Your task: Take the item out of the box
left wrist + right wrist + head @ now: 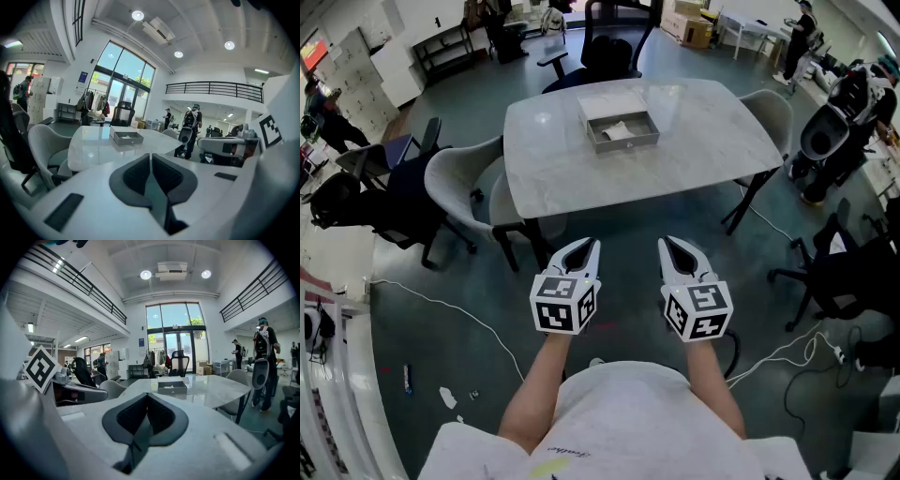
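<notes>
- The box, a shallow grey tray with low walls, is seen standing open on the far half of the pale counter. A flat white panel, possibly its lid, lies just behind it.
- The item is seen inside the box as a small white thing with a crumpled or folded look. What it is cannot be told at this range.
- The left claw is held near the body, well short of the counter's near edge. In the left gripper view its jaws are pressed together with nothing between them.
- The right claw is held beside it at the same height, and its jaws are likewise closed and empty in the right gripper view.
- The item is judged to be light and soft — paper, cloth or a thin bag, by the look of it. Little force should be needed, and nothing about it looks breakable.
- A raised fold or a loose edge is judged the best place to pinch, since a flat patch against the box floor would be hard to get under.
- The box itself looks light — it may slide or lift with the item, so a wall could be steadied by the other claw.
</notes>
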A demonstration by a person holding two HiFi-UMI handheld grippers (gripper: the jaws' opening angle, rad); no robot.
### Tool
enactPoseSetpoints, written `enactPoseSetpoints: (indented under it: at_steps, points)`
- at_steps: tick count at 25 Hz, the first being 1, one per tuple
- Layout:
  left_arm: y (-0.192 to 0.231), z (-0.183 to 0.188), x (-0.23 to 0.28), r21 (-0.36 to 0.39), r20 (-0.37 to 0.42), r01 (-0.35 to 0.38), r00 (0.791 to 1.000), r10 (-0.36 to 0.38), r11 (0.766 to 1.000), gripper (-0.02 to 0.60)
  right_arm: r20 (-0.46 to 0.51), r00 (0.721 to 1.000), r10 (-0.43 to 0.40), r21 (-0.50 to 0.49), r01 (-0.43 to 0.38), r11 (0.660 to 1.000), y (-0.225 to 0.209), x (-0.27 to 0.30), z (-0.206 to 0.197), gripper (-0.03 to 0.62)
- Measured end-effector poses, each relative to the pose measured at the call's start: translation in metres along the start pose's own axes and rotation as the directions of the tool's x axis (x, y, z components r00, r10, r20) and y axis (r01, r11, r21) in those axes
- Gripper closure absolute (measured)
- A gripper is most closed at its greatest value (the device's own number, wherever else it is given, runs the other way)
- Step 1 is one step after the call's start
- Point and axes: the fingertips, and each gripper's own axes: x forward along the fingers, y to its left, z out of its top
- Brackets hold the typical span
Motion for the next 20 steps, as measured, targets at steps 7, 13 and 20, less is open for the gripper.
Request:
enactPoseSetpoints:
  at_steps: [7,13,20]
  points:
    - [0.004,-0.003,0.001,0.002,-0.006,0.042,0.999,-0.042,0.999,0.558,-0.01,1.0,-0.007,0.006,0.007,1.0,0.011,0.007,-0.006,0.589]
    - [0.003,-0.001,0.012,0.001,-0.013,0.067,0.998,-0.067,0.998,0.558,-0.021,1.0,0.001,0.024,-0.001,1.0,0.01,0.015,-0.009,0.589]
    - [0.0,0.004,0.031,-0.003,-0.006,0.055,0.998,-0.055,0.998,0.558,-0.024,0.999,0.033,0.04,-0.032,0.999,-0.005,0.032,-0.01,0.589]
